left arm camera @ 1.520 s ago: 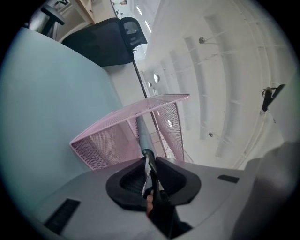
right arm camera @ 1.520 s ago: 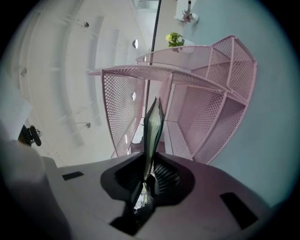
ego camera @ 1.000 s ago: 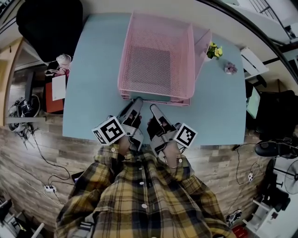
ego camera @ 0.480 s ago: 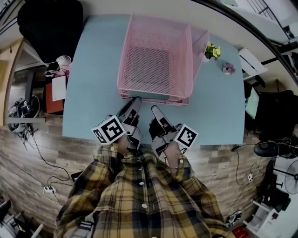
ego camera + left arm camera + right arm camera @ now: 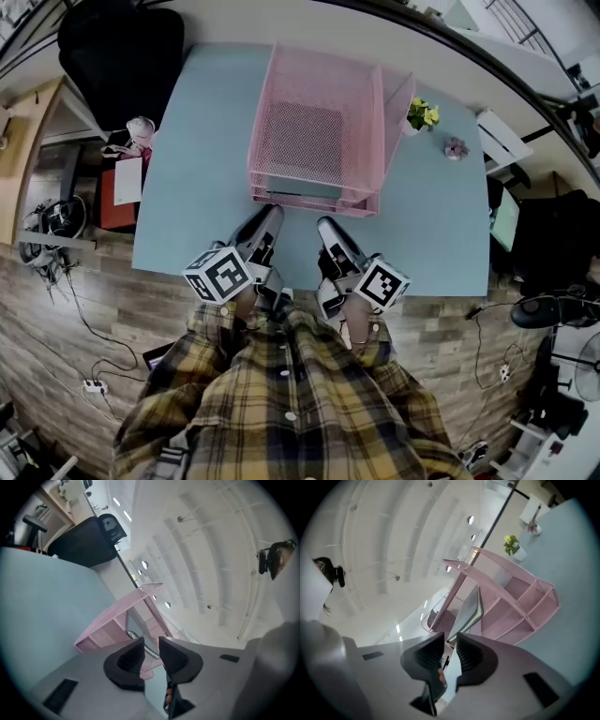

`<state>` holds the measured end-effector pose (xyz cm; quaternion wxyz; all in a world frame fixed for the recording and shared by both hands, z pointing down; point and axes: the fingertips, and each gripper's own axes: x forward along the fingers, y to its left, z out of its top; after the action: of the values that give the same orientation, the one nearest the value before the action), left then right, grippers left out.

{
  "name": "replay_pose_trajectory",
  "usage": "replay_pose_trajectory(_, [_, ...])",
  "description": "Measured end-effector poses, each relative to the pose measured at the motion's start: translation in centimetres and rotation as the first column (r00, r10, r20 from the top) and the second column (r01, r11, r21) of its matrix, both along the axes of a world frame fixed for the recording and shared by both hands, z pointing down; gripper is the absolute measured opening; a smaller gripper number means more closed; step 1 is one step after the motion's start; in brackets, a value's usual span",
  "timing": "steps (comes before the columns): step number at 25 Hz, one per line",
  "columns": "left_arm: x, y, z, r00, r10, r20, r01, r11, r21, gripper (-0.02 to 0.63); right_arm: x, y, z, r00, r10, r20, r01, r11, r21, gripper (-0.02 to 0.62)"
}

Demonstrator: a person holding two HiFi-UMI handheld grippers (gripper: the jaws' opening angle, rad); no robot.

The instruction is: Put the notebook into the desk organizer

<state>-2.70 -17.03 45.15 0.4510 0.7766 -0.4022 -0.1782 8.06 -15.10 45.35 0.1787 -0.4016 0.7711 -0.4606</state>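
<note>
A pink mesh desk organizer (image 5: 265,122) stands at the back middle of the light-blue table (image 5: 197,187). The notebook (image 5: 305,190) lies in its lower tier, and only its grey-teal front edge shows in the head view. In the right gripper view the notebook (image 5: 471,609) juts toward me from the organizer (image 5: 520,606). My left gripper (image 5: 273,213) hovers just before the organizer's front; its jaws are opening and nothing is between them (image 5: 151,649). My right gripper (image 5: 327,225) is beside it, open, with the notebook's near corner just beyond its tips (image 5: 450,649).
A small pot of yellow flowers (image 5: 419,114) and a small purple flower ornament (image 5: 457,147) sit right of the organizer. A black chair (image 5: 122,56) stands at the back left, and a low side cabinet (image 5: 117,183) is left of the table. The table's front edge (image 5: 300,284) is under my grippers.
Both grippers have drawn back a little from the organizer's front toward the table edge. The left jaws have widened. The notebook stays in the lower tier.
</note>
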Motion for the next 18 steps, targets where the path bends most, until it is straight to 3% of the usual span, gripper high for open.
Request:
replay_pose_trajectory(4, [-0.4,1.1,-2.8,0.998,-0.004,0.068,-0.005,0.993,0.119,0.084,0.9,1.1,-1.6,0.98,0.011,-0.198,0.01,0.994,0.109,0.066])
replay_pose_trajectory(7, [-0.7,2.1,-4.7,0.991,-0.009,0.13,-0.018,0.978,0.206,0.084,1.3,1.8,-3.1,0.937,0.036,-0.347,0.041,0.976,0.213,0.066])
replay_pose_trajectory(12, [-0.4,3.8,-7.2,0.967,-0.017,0.253,-0.07,0.94,0.333,0.084,2.4,3.0,-5.7,0.811,0.117,-0.573,0.11,0.932,0.346,0.066])
replay_pose_trajectory(18, [0.0,5.2,-8.9,0.904,-0.05,0.425,-0.156,0.887,0.435,0.08,3.7,4.1,-7.2,0.63,0.207,-0.749,0.196,0.89,0.411,0.066])
